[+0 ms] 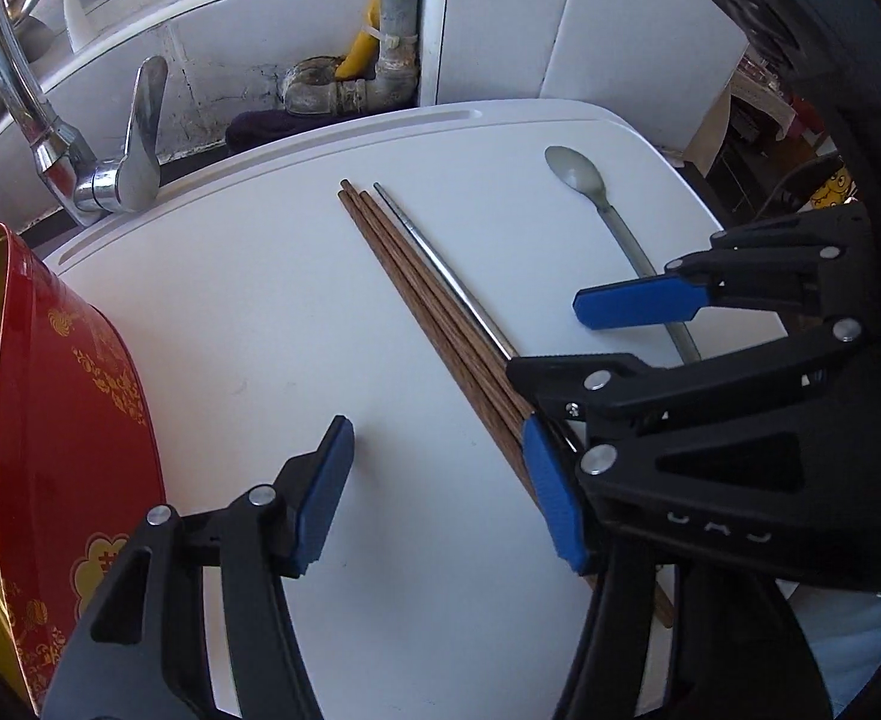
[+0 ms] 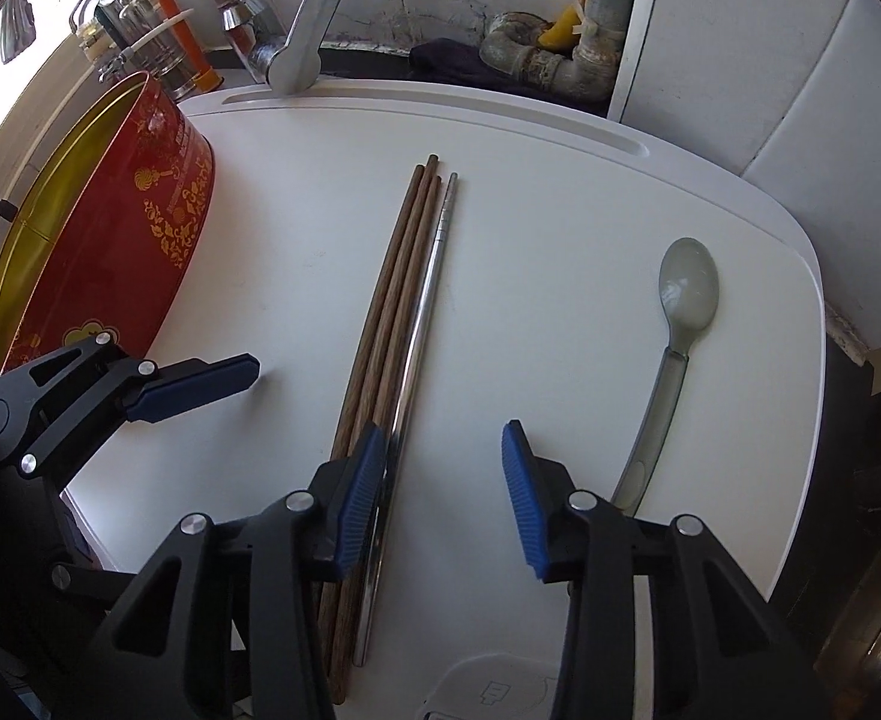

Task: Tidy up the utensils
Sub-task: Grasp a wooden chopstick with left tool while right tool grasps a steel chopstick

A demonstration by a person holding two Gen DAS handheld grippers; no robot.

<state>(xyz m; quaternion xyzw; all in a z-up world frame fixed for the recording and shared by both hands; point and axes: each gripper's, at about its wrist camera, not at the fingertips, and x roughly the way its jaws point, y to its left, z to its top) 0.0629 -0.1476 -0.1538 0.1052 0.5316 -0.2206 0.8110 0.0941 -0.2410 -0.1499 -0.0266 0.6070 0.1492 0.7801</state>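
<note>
Chopsticks (image 2: 392, 324) lie bundled mid-board (image 2: 560, 228), long axis running away from both grippers. Right gripper (image 2: 440, 498) released, inner pad beside the near ends — spoon (image 2: 668, 360) further right. Left gripper (image 1: 434, 492) released too, chopsticks at its right pad.

Utensils laid out on a board beside a tin

In the right wrist view, the wooden chopsticks (image 2: 380, 324) lie mid-frame on the board (image 2: 560, 192), the metal chopstick (image 2: 425, 312) just right of them, the spoon (image 2: 677, 324) well apart at right, the tin (image 2: 110, 228) at left, the tap (image 2: 302, 30) behind at the top.
</note>
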